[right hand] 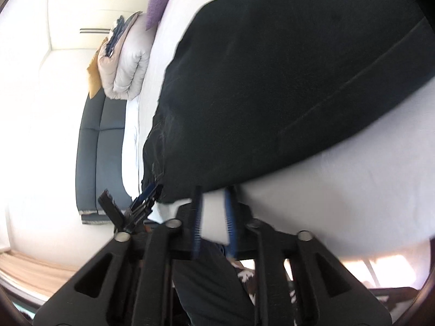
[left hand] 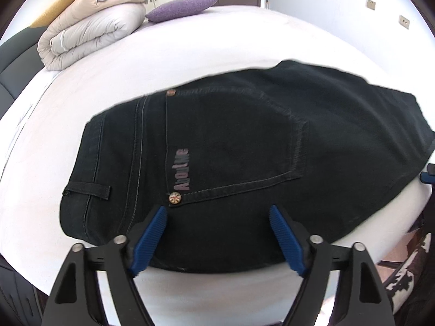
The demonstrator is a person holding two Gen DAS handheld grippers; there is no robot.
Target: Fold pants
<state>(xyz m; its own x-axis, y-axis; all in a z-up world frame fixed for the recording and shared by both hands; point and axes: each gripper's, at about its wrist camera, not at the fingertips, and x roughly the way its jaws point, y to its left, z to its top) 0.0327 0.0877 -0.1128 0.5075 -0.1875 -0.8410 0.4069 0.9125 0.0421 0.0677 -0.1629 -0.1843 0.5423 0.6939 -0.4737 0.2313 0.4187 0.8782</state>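
Observation:
Black jeans [left hand: 231, 157] lie folded on the white bed [left hand: 122, 81], back pocket with a pink logo facing up. My left gripper [left hand: 217, 212] is open, its blue pads [left hand: 149, 239] just above the jeans' near edge, holding nothing. In the right wrist view the jeans [right hand: 272, 81] fill the upper right. My right gripper [right hand: 213, 193] has its blue fingers [right hand: 197, 217] a narrow gap apart at the jeans' edge, with white sheet between them; the view is rolled sideways and blurred. The left gripper also shows in the right wrist view [right hand: 146, 193].
A folded beige duvet [left hand: 89, 32] and a purple cushion [left hand: 182, 8] sit at the far left of the bed. A dark headboard [right hand: 103, 149] runs along the bed's left side. The bed's near edge [left hand: 272, 293] lies just under my left gripper.

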